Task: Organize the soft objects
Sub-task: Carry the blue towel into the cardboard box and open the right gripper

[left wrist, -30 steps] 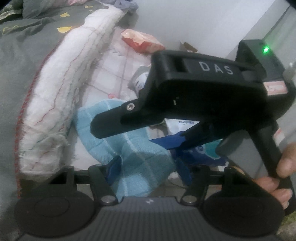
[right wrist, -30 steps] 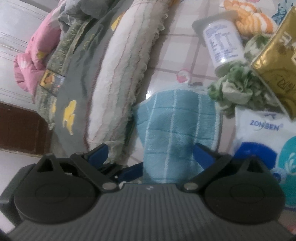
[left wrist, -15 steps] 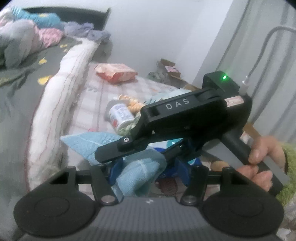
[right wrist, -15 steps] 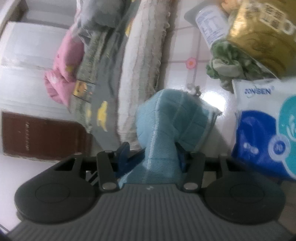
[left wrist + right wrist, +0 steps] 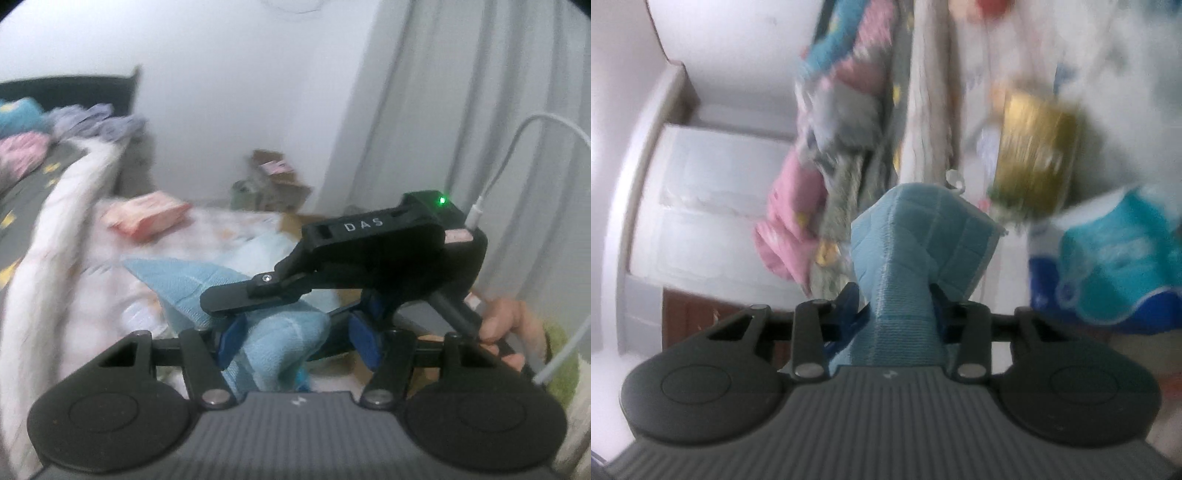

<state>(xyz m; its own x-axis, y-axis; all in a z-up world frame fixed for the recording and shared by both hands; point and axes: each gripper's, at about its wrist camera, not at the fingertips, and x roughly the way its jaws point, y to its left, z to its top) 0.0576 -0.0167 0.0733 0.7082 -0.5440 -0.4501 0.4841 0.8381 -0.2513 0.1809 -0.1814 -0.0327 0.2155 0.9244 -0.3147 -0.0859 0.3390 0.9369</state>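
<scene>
A light blue checked towel hangs bunched in mid-air above a bed cluttered with packets, gripped by two hand-held grippers at once. In the right wrist view, the right gripper has just been closing, and its blue fingers now pinch a gathered neck of the cloth between them; the loose part fans out beyond, its stitched edge drooping to the right. In the left wrist view, the left gripper has towel lying between its fingers, which stand partly apart; the near-left one touches the cloth, but whether both press on it cannot be told. The right gripper's black body crosses this view from the right, held by a person's hand.

The towel looks light, limp and thick-piled (terry or microfibre, at a guess), so it folds wherever it is unsupported and should not slip easily. It seems safe to squeeze hard. A judgement: holding it by two separate corners or along the hemmed edge would spread it flat, whereas the present bunched grip keeps it crumpled.

Behind lie a blurred gold packet and a blue-and-white tissue pack.
</scene>
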